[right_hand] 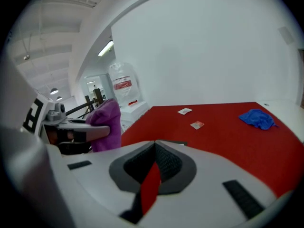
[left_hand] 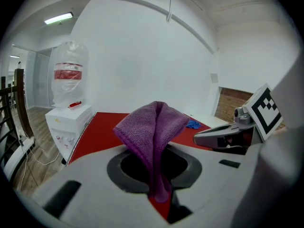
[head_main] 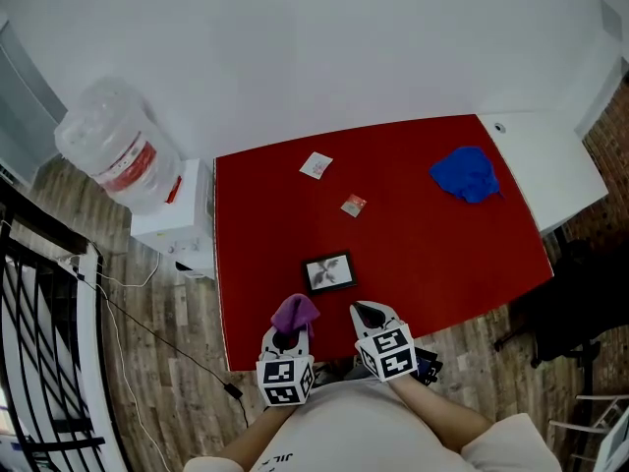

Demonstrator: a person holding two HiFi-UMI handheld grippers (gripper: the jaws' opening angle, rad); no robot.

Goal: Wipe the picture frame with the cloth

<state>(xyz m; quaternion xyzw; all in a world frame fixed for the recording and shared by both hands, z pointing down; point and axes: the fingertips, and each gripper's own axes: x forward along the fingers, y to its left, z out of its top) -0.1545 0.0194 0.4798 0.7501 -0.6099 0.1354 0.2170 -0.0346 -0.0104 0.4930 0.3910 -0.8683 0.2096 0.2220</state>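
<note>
A small black picture frame (head_main: 329, 272) lies flat on the red table (head_main: 423, 244) near its front edge. My left gripper (head_main: 291, 328) is shut on a purple cloth (head_main: 295, 312), just in front of and left of the frame. In the left gripper view the cloth (left_hand: 154, 132) stands folded up between the closed jaws. My right gripper (head_main: 369, 316) hovers at the frame's front right corner, jaws together with nothing held. From the right gripper view the purple cloth (right_hand: 107, 125) shows at the left and only the frame's thin far edge (right_hand: 173, 142) peeks over the jaws.
A blue cloth (head_main: 466, 174) lies at the table's back right. Two small packets (head_main: 315, 165) (head_main: 353, 205) lie behind the frame. A white water dispenser with a bottle (head_main: 118, 146) stands left of the table, a white surface (head_main: 545, 165) to the right.
</note>
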